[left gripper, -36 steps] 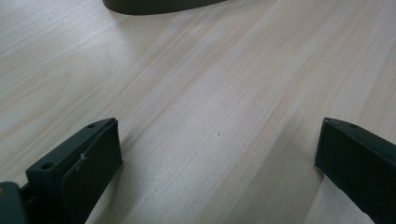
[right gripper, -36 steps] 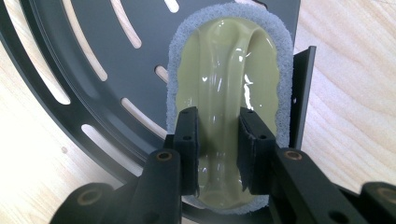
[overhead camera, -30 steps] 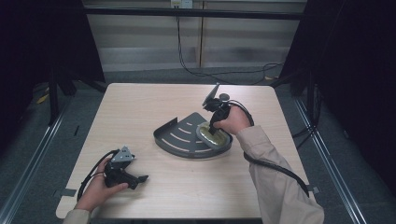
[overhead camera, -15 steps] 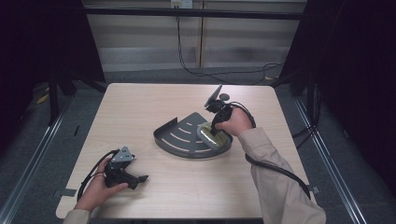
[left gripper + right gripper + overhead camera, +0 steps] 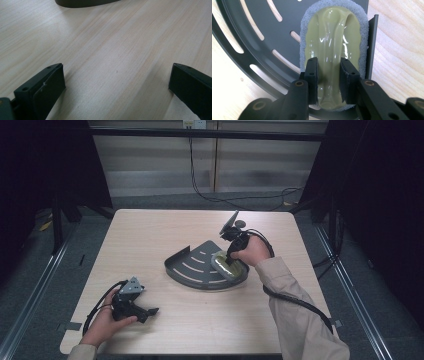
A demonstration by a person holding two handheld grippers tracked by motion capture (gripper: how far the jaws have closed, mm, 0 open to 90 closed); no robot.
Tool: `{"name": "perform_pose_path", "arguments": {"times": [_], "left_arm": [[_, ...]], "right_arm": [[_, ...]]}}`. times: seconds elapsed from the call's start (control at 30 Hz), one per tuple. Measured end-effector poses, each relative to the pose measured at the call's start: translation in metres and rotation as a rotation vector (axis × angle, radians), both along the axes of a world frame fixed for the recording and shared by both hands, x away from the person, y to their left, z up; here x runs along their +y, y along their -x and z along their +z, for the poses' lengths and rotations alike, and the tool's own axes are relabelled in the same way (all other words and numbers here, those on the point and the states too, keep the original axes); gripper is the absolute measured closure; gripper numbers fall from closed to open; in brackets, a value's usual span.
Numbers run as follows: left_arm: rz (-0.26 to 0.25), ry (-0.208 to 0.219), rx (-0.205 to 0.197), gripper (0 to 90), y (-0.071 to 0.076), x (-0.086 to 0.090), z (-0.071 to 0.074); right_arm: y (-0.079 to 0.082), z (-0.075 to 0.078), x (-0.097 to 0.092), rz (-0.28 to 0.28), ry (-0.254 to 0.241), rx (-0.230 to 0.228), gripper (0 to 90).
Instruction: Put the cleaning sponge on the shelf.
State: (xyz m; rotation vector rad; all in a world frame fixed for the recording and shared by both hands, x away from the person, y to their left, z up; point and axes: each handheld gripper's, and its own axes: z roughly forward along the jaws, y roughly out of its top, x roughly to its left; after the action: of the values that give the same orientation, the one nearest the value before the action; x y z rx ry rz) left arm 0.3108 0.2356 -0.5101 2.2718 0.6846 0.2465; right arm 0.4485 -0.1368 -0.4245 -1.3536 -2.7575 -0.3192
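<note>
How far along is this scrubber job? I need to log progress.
Done: the right claw has closed on the handle ridge of the scrubber, which lies on the slotted dark tray. In hand: that grip. Left, probably: lifting or scrubbing. The left claw rests open over bare table.

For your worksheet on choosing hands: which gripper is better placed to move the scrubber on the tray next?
Right: the right gripper is shut on the scrubber; the left gripper rests open, apart from the tray.
</note>
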Motion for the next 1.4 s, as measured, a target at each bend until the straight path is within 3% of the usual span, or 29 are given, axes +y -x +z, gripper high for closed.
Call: {"name": "perform_pose_path", "arguments": {"times": [0.53, 0.9, 1.4], "left_arm": [[0.002, 0.006, 0.002, 0.0, 0.000, 0.000, 0.000], [0.002, 0.007, 0.002, 0.0, 0.000, 0.000, 0.000], [0.002, 0.007, 0.002, 0.0, 0.000, 0.000, 0.000]], "right_arm": [[0.001, 0.005, -0.002, -0.013, 0.009, -0.017, 64.7], [0.002, 0.007, 0.000, -0.026, 0.011, -0.042, 45.8], [0.004, 0.013, -0.005, -0.021, 0.040, -0.045, 32.1]]}}
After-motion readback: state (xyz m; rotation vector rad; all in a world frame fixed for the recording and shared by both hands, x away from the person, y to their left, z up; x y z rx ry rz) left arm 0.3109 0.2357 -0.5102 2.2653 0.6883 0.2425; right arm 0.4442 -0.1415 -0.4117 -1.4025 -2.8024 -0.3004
